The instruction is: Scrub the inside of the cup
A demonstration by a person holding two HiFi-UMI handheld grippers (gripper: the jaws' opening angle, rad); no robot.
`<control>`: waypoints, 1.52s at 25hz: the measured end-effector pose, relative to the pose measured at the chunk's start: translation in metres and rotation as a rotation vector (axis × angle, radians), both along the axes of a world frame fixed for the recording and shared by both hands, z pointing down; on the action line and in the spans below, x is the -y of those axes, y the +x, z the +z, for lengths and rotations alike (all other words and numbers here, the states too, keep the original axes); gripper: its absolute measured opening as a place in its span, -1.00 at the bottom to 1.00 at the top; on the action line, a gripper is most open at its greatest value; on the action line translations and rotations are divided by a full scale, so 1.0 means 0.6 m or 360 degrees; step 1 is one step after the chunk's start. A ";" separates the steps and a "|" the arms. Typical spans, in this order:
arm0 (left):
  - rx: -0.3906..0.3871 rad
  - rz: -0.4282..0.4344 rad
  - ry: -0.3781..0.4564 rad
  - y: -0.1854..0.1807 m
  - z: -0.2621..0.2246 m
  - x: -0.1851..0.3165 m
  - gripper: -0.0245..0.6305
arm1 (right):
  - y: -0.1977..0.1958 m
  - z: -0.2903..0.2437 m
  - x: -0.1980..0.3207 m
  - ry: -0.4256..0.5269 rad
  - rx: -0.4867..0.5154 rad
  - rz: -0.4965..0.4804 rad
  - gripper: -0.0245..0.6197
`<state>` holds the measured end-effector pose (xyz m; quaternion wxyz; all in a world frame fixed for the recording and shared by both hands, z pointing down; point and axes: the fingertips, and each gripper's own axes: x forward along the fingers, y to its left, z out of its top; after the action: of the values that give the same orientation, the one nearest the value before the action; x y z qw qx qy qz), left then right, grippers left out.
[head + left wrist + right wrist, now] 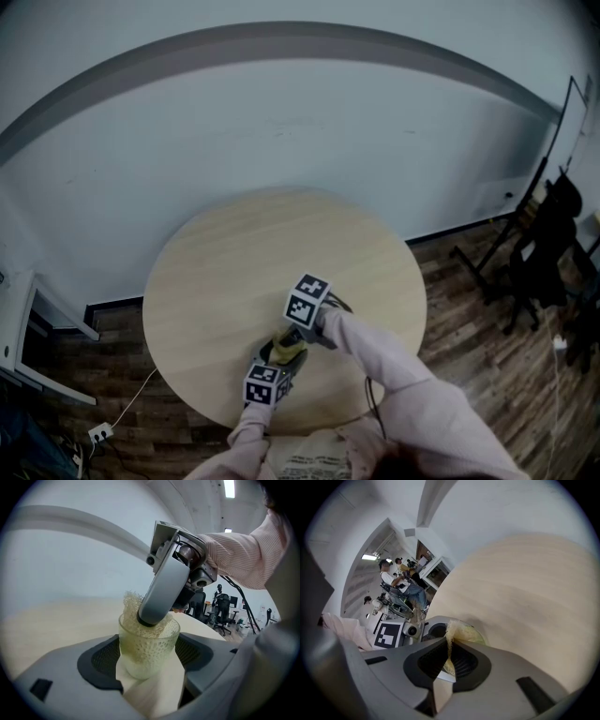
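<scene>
Cup (149,644) upright, clenched in left tool (149,660); right tool (447,654), grasping mesh scrubber (132,603), sits inside, angled from above.

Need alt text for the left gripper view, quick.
The left tongs clamp a clear dimpled cup, while the right tongs press a yellowish mesh scrubber down into it. A pale wooden table lies behind.

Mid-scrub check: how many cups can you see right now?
1. The cup is clamped between the fingers of the left gripper at the near edge of the round table, while the right gripper presses a mesh scrubber into it. No other cups show.
</scene>
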<state>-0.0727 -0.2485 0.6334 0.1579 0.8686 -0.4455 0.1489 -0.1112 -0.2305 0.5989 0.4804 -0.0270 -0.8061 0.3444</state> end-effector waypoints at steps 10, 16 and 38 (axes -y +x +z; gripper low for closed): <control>0.0002 0.0000 0.0016 0.001 -0.001 0.002 0.19 | 0.023 -0.004 -0.013 0.0437 -0.0008 -0.0670 -0.84; 0.0002 0.0013 0.0009 0.000 0.002 0.003 0.19 | 0.022 -0.002 -0.014 0.0685 -0.0051 -0.1076 -0.84; -0.0006 0.0010 0.0016 0.004 -0.004 0.004 0.19 | 0.025 -0.012 0.004 0.1134 -0.0202 -0.1684 -0.84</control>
<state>-0.0704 -0.2506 0.6308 0.1540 0.8711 -0.4431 0.1454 -0.0964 -0.2330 0.5919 0.6117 -0.2394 -0.7189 -0.2275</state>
